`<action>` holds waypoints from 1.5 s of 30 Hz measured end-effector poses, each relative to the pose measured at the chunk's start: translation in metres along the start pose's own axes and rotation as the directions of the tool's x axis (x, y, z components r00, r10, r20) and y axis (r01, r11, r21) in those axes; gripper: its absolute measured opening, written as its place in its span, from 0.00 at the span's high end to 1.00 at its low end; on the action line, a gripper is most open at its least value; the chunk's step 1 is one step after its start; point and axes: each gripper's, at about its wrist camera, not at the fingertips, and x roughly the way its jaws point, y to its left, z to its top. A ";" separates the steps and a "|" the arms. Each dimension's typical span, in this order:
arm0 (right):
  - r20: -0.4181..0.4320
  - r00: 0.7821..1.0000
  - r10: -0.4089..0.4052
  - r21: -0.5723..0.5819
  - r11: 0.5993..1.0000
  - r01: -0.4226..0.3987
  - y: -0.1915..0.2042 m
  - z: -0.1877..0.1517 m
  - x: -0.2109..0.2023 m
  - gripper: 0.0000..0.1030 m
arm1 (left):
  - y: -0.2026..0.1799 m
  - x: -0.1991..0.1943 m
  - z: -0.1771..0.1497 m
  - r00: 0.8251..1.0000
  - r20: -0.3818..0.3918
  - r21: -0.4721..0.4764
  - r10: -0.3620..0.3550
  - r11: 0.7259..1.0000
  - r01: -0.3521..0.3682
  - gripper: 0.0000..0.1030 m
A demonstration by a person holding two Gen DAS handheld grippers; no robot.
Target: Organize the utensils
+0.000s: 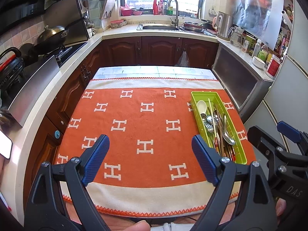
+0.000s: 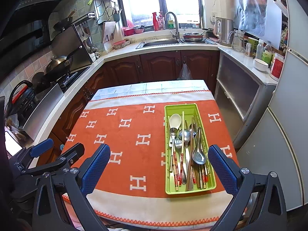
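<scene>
Left gripper (image 1: 150,160) hovering over the near half of the orange towel (image 1: 134,127), jaws spread wide, gripping nothing. Right gripper (image 2: 159,170) doing the same, jaws released and empty, hanging above the towel's near edge.

Green tray (image 2: 211,181) sitting on the towel at 3 o'clock of the table, long axis running 12 to 6. Showing at 2 o'clock in the left wrist view (image 1: 194,96), dead ahead to slightly 1 o'clock in the right wrist view, between the right gripper's fingertips in frame but well below them.

Lying piled inside the tray: white spoon (image 2: 175,119) at the 12 o'clock end, metal spoon (image 2: 198,156) bowl-up toward 4 o'clock, fork (image 2: 178,144) near centre, chopsticks (image 2: 176,173) with red-banded ends pointing to 6 o'clock. Overlapping heavily, exact count not readable.

Towel covering most of the table (image 2: 146,87), bare strip showing at 12 o'clock. Sink (image 2: 159,43) and faucet (image 2: 171,22) sitting beyond at 12 o'clock, wok (image 2: 59,63) at 10 o'clock, kettle (image 2: 223,30) at 1 o'clock.
</scene>
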 end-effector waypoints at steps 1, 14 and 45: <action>0.001 1.000 0.000 -0.001 1.000 0.000 0.000 0.000 0.000 0.01 | 0.001 0.000 0.000 1.000 0.000 -0.001 0.000 1.000 0.000 0.17; 0.001 1.000 0.000 -0.002 1.000 0.000 0.000 0.000 0.001 0.01 | 0.000 0.004 -0.003 1.000 -0.009 -0.004 0.001 1.000 -0.001 0.17; -0.015 1.000 0.006 -0.005 1.000 -0.006 -0.002 0.003 0.014 0.01 | 0.006 0.015 0.000 0.999 -0.044 -0.010 0.017 1.000 -0.018 0.17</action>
